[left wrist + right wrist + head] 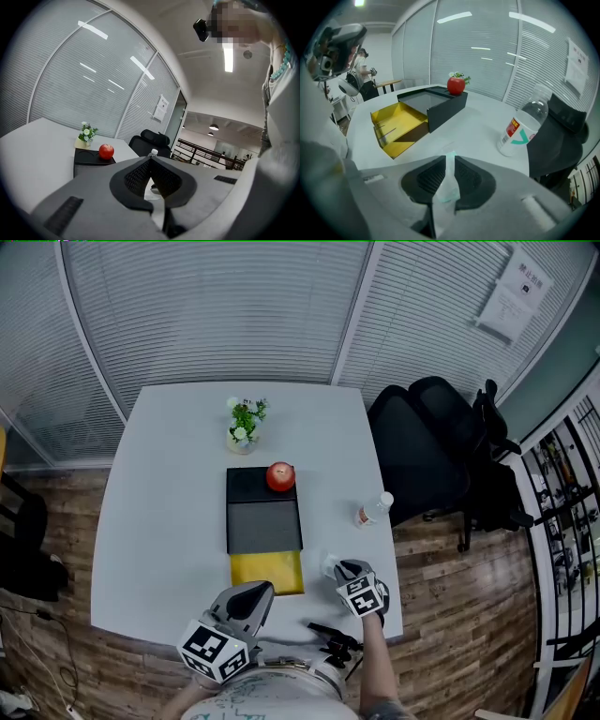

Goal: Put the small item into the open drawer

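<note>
Jaws of my right gripper [446, 159], opening, touch 1 small translucent white-and-green packet [447, 190] between them; yellow open drawer [389, 115] not yet reached. Left gripper [150, 158] jaws closed, empty.

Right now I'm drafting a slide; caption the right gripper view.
Right gripper, jaws opening, small clear packet between them, facing the open yellow drawer and apple.

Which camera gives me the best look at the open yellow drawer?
Right gripper view: the yellow drawer shows large, its inside visible. Head view shows the drawer small, from above. Left gripper view misses it.
</note>
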{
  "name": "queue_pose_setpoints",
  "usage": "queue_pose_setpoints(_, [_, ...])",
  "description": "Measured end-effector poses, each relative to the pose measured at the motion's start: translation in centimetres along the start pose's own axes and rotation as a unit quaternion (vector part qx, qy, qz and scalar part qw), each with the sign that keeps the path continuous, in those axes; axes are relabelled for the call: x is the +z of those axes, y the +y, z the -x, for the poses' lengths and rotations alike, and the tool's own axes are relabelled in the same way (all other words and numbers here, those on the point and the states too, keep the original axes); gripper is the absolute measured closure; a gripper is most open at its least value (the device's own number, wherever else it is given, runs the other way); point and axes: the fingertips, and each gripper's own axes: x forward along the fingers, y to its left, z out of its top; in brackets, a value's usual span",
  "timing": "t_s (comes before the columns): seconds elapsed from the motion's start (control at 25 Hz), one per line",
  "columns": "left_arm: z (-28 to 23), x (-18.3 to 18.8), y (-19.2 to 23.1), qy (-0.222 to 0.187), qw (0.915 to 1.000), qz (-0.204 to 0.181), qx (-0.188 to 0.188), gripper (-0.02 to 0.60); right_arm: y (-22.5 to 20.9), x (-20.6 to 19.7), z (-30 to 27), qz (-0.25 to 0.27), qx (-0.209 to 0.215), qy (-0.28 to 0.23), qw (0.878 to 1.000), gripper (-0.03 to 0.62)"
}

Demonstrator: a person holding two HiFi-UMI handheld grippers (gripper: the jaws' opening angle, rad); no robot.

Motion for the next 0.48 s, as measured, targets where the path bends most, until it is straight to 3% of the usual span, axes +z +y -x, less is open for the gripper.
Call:
queue_pose_setpoints(0.12, [-0.1, -0.2, -0.1, 0.002, 1.0, 0.003, -0.003, 0.584, 0.1, -0.9, -0.8, 0.007, 0.013, 0.018, 1.0, 0.51])
queue_pose_setpoints(0.48, [-0.3, -0.3, 0.5, 0.007, 0.9999, 0.007, 0.0, 0.584, 0.1, -2.3, -2.6, 0.01, 0.018, 0.058, 0.998, 0.516])
